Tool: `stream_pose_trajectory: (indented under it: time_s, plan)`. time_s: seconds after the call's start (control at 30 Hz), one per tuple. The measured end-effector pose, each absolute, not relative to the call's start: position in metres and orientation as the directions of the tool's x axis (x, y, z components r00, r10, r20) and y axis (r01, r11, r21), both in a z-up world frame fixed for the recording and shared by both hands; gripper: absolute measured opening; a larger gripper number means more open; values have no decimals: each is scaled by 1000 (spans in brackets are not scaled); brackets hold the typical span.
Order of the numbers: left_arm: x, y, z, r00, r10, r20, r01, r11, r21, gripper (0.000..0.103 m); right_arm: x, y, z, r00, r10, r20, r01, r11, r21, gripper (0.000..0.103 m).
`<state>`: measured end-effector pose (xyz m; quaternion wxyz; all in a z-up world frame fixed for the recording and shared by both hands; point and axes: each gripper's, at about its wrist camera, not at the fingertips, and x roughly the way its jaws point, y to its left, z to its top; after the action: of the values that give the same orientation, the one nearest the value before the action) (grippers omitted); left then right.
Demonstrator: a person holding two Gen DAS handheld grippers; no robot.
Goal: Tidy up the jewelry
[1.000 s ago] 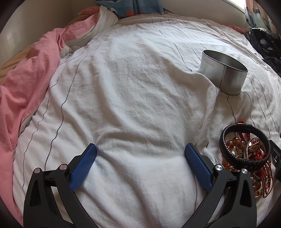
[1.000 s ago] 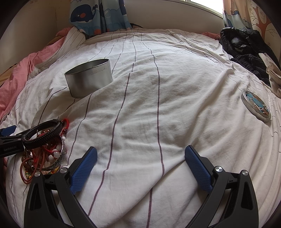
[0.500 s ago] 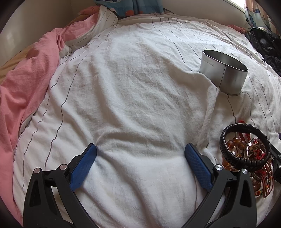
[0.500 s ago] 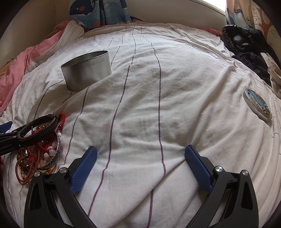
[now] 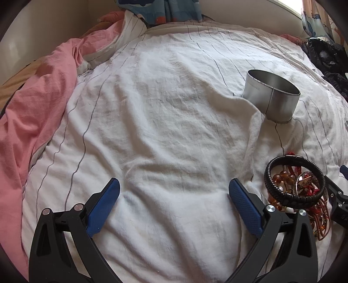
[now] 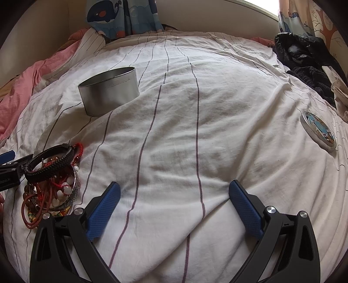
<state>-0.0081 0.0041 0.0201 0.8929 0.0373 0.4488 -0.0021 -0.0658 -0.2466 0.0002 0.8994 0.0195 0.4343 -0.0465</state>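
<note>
Left gripper (image 5: 174, 196): we saw its blue fingers (image 5: 104, 206) spread wide over the bed, nothing between them, only wrinkled white cloth below.
Right gripper (image 6: 174, 200): ours stood wide apart too, empty, hovering low over a striped fold of the sheet (image 6: 195, 141).
Jewelry pile (image 5: 298, 196): we found it heaped on the sheet just beside the left gripper's right finger, and in the right wrist view it sat just left of the right gripper's left finger, so it lay between the two tools.
Black braided bracelet (image 6: 51, 160): we saw it riding on top of the heap, tilted, with amber beads (image 5: 282, 176), red cords and a silver bangle (image 6: 75, 189) tangled under it.
Metal tin (image 6: 109, 93): round, open-topped and upright but leaning a little in the soft bedding; it stood beyond the pile, apart from it, and we could not see inside.
Tin lid (image 6: 318, 130): a round lid with a colourful picture lay flat on the sheet far to the right, well apart from the tin and the jewelry.
Bedding: we had a pink cover (image 5: 32, 113) bunched along the left edge and dark clothes (image 6: 304, 58) piled at the far right.
Curtain (image 6: 121, 15): a blue whale print hung at the head of the bed.
</note>
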Motion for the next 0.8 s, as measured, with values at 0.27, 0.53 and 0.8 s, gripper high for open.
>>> stream_pose_trajectory:
  time_s: [0.27, 0.53, 0.8]
  plan:
    - [-17, -1, 41, 652, -40, -757, 92, 995, 27, 97, -66, -247, 0, 621, -62, -782, 98, 995, -2, 96]
    - [-21, -24, 44, 614, -247, -750, 233, 964, -126, 97, -66, -247, 0, 621, -62, -781, 97, 995, -1, 96]
    - [-27, -45, 42, 634, -208, -745, 260, 964, -47, 97, -66, -248, 1, 623, -60, -780, 96, 995, 0, 96]
